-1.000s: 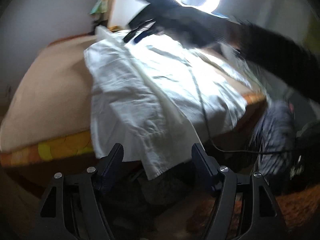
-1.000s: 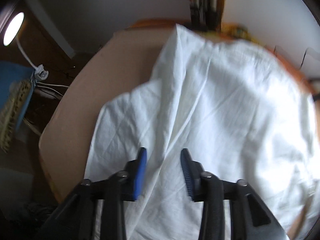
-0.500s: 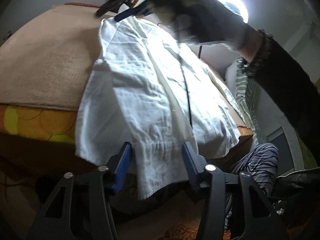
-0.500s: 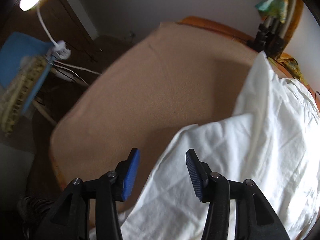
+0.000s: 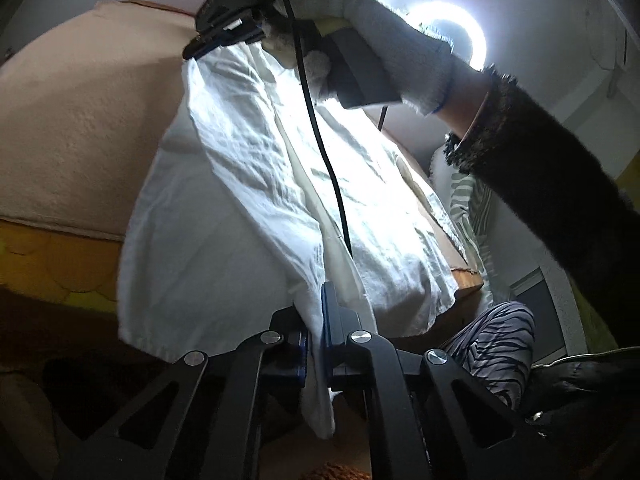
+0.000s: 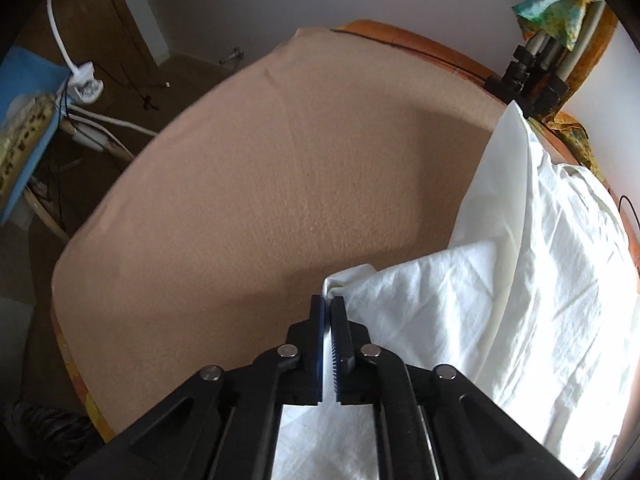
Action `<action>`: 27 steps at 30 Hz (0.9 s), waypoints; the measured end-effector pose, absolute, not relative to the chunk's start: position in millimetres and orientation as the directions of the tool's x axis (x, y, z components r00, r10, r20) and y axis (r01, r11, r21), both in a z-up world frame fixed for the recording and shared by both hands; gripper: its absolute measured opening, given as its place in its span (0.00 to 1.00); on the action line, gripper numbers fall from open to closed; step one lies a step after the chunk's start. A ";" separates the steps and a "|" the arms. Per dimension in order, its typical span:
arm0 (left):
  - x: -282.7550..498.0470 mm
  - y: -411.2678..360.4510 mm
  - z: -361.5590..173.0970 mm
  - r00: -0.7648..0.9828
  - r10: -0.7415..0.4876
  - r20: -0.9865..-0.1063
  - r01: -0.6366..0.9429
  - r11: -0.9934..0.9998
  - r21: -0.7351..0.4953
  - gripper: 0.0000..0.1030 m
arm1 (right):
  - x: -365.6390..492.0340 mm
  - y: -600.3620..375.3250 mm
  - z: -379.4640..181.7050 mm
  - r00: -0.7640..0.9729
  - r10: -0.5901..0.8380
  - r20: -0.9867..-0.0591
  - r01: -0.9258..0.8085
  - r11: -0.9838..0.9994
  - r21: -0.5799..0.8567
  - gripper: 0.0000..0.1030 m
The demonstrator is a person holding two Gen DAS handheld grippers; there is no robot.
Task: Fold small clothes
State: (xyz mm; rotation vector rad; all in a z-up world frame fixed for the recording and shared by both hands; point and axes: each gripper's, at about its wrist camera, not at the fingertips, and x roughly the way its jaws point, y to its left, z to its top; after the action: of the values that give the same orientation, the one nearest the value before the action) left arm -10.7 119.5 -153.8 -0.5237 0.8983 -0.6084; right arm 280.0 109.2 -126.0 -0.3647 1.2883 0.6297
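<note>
A white garment (image 5: 248, 184) lies on the tan table cover and hangs over the front edge. My left gripper (image 5: 316, 312) is shut on its hanging lower edge, below table height. My right gripper (image 6: 329, 308) is shut on a far corner of the same garment (image 6: 520, 280), just above the table cover. In the left wrist view the right gripper (image 5: 224, 40) shows at the top, held by a gloved hand, with a black cable (image 5: 320, 140) trailing down over the cloth.
The tan table cover (image 6: 260, 200) has an orange patterned edge (image 5: 52, 264). A ring light (image 5: 448, 36) glares behind. A clamp stand (image 6: 528, 76) sits at the table's far corner. White cables and a blue box (image 6: 24, 120) lie left on the floor.
Both grippers have gone from open to shut on the white garment. The left gripper moved in onto the hanging edge; the right gripper moved onto the far corner.
</note>
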 end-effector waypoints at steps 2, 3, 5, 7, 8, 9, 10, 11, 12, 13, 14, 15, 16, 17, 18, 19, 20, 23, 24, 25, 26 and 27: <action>-15.7 125.4 -147.9 0.485 -0.670 -0.563 0.267 0.726 -0.634 0.04 | 281.1 106.4 -120.9 0.143 0.269 -0.952 -0.602 0.788 0.132 0.00; -17.6 128.4 -146.9 0.487 -0.659 -0.574 0.264 0.737 -0.622 0.04 | 281.9 105.0 -119.1 0.145 0.280 -0.949 -0.597 0.790 0.141 0.00; -21.5 138.7 -147.1 0.496 -0.632 -0.595 0.240 0.758 -0.606 0.04 | 284.1 101.6 -116.7 0.149 0.304 -0.941 -0.581 0.797 0.165 0.00; -20.3 152.9 -152.5 0.504 -0.625 -0.597 0.190 0.754 -0.629 0.04 | 285.5 100.9 -116.7 0.152 0.318 -0.936 -0.567 0.804 0.181 0.00; -18.7 157.7 -156.4 0.502 -0.628 -0.595 0.167 0.745 -0.646 0.04 | 286.1 101.3 -117.5 0.154 0.320 -0.935 -0.563 0.806 0.183 0.00; -16.9 161.0 -161.0 0.495 -0.638 -0.590 0.148 0.731 -0.666 0.04 | 286.3 102.3 -119.1 0.152 0.319 -0.936 -0.564 0.805 0.183 0.00; -16.3 161.2 -163.8 0.489 -0.646 -0.586 0.142 0.722 -0.678 0.04 | 285.6 103.7 -121.1 0.143 0.317 -0.938 -0.571 0.801 0.184 0.00; -15.7 160.9 -166.4 0.482 -0.651 -0.586 0.133 0.716 -0.685 0.04 | 284.3 107.3 -123.3 0.123 0.316 -0.941 -0.580 0.792 0.190 0.00; -15.4 159.6 -167.8 0.475 -0.652 -0.591 0.131 0.716 -0.686 0.05 | 284.6 109.1 -123.8 0.114 0.312 -0.943 -0.587 0.787 0.189 0.00; -13.9 157.2 -169.7 0.459 -0.654 -0.601 0.129 0.718 -0.683 0.07 | 286.6 111.0 -125.3 0.116 0.307 -0.945 -0.593 0.784 0.182 0.01; -12.8 154.3 -170.6 0.450 -0.655 -0.607 0.129 0.720 -0.682 0.18 | 286.0 111.9 -125.7 0.121 0.294 -0.948 -0.602 0.781 0.165 0.01; -12.5 151.5 -171.2 0.444 -0.655 -0.611 0.131 0.722 -0.679 0.32 | 285.3 112.7 -126.1 0.121 0.287 -0.950 -0.605 0.780 0.159 0.04; -12.4 148.3 -171.0 0.447 -0.654 -0.611 0.135 0.724 -0.676 0.36 | 285.5 113.3 -127.1 0.108 0.286 -0.952 -0.605 0.779 0.165 0.24; -11.9 145.7 -170.5 0.447 -0.658 -0.607 0.143 0.722 -0.677 0.36 | 285.6 114.3 -128.5 0.079 0.299 -0.951 -0.606 0.772 0.192 0.41; -12.0 143.7 -169.4 0.445 -0.663 -0.602 0.153 0.719 -0.678 0.36 | 284.3 116.9 -129.3 0.060 0.309 -0.949 -0.614 0.761 0.209 0.44; -12.4 141.0 -167.7 0.447 -0.667 -0.595 0.171 0.717 -0.675 0.36 | 283.8 119.3 -130.3 0.066 0.298 -0.952 -0.626 0.756 0.193 0.44; -12.4 137.4 -166.1 0.452 -0.665 -0.595 0.186 0.722 -0.666 0.33 | 280.7 124.4 -131.0 0.080 0.270 -0.960 -0.646 0.747 0.156 0.44; -9.5 128.2 -167.2 0.443 -0.662 -0.604 0.207 0.731 -0.650 0.13 | 271.4 137.2 -136.9 0.116 0.179 -0.977 -0.696 0.717 0.049 0.40; -8.4 126.1 -167.5 0.441 -0.663 -0.605 0.213 0.732 -0.647 0.06 | 269.8 140.3 -138.8 0.125 0.155 -0.980 -0.705 0.709 0.022 0.39; -8.4 124.1 -166.4 0.444 -0.666 -0.600 0.228 0.731 -0.643 0.05 | 268.8 142.7 -139.5 0.131 0.144 -0.981 -0.708 0.706 0.009 0.32; -8.7 123.3 -165.0 0.446 -0.667 -0.596 0.237 0.731 -0.640 0.05 | 268.9 143.8 -140.7 0.139 0.132 -0.981 -0.709 0.706 -0.006 0.18; -9.3 122.3 -162.8 0.447 -0.672 -0.590 0.245 0.727 -0.642 0.04 | 269.5 144.0 -141.4 0.145 0.128 -0.981 -0.708 0.706 -0.013 0.12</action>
State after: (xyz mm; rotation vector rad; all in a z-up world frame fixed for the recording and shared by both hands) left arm -9.3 122.3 -162.8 -0.5126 0.9475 -0.5989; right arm 269.5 144.0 -141.4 -0.5492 1.2955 0.6473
